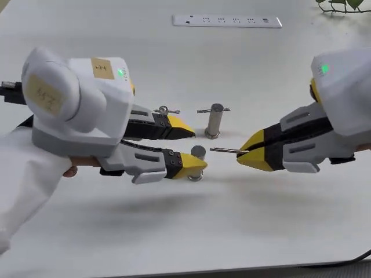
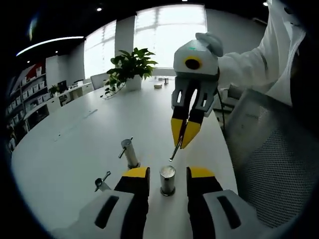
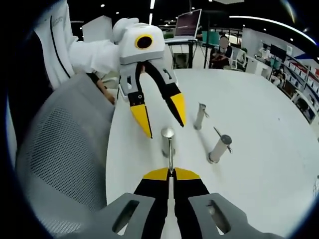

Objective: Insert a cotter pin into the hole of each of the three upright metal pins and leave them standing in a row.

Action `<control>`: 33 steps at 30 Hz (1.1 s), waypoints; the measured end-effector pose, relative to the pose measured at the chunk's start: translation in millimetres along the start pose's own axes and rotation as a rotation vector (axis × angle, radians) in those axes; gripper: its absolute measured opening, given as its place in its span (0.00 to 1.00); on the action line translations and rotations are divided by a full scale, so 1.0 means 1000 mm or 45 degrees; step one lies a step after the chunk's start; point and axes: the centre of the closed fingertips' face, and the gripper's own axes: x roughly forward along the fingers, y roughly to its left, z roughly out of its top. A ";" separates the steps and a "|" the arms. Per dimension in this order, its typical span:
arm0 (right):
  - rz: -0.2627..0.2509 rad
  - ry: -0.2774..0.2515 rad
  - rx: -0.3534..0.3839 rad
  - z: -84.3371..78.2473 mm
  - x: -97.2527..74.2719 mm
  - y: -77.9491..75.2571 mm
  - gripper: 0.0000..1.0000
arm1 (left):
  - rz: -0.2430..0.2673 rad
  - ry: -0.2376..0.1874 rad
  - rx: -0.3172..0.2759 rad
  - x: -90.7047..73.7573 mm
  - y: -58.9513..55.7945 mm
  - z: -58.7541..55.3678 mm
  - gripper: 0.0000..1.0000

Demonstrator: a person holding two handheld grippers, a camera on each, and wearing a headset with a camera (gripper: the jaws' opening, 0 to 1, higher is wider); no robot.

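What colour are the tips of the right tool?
Yellow; the right tool shows it best in the head view.

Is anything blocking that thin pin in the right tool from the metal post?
Nothing visible. The thin steel cotter pin in the right tool points straight at the bare upright metal pin; the open left tool straddles that pin, beside the path.

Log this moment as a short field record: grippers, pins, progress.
left gripper: open, jaws either side of the near metal pin
right gripper: shut on a cotter pin, pointed at that pin
middle metal pin: upright, second cotter pin through it
far metal pin: upright, third cotter pin through it
progress: two of three pinned
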 end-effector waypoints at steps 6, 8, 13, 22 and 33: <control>0.020 0.020 -0.015 -0.003 0.004 -0.001 0.00 | -0.002 0.026 -0.003 0.001 0.002 -0.005 0.16; 0.027 0.024 -0.019 -0.003 0.005 -0.001 0.00 | 0.000 0.036 -0.001 0.001 0.003 -0.006 0.16; 0.039 0.019 -0.026 -0.001 0.008 0.000 0.00 | -0.019 0.039 -0.009 0.000 0.002 -0.008 0.12; 0.065 0.032 -0.062 -0.001 0.010 -0.001 0.00 | -0.039 0.060 -0.006 0.000 -0.001 -0.011 0.10; 0.079 0.086 -0.098 -0.006 0.015 -0.005 0.00 | -0.049 0.072 0.004 -0.001 -0.001 -0.012 0.10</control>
